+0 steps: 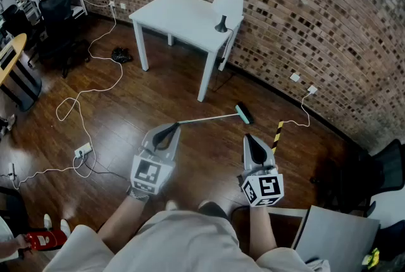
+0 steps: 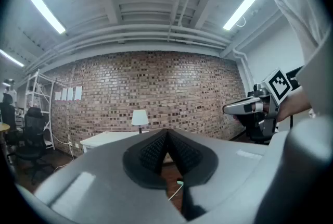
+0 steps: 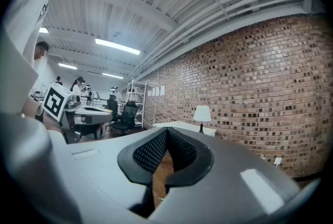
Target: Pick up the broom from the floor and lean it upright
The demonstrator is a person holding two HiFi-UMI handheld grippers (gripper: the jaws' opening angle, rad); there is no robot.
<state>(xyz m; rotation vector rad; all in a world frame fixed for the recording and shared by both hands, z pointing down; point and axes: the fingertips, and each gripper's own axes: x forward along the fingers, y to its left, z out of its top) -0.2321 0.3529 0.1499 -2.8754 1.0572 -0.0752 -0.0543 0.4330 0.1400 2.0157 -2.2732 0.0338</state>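
Observation:
The broom point(image 1: 215, 117) lies flat on the wooden floor, its teal head point(image 1: 244, 114) to the right and its thin pale handle running left. My left gripper point(image 1: 172, 129) hovers level above the handle's left end, its jaws shut with nothing between them. The right gripper point(image 1: 249, 138) is held level just below the broom head in the head view, also shut and empty. In the left gripper view the pads point(image 2: 156, 151) meet at the tip, and a bit of the broom point(image 2: 179, 183) shows through the gap below. The right gripper point(image 3: 166, 132) faces the brick wall.
A white table point(image 1: 183, 18) with a lamp point(image 1: 228, 2) stands against the brick wall point(image 1: 316, 24). White cables point(image 1: 82, 100) and a power strip point(image 1: 83, 150) lie on the floor at left. A yellow-black striped bar point(image 1: 277, 136) lies right of the broom. Office chairs point(image 1: 60, 18) stand far left.

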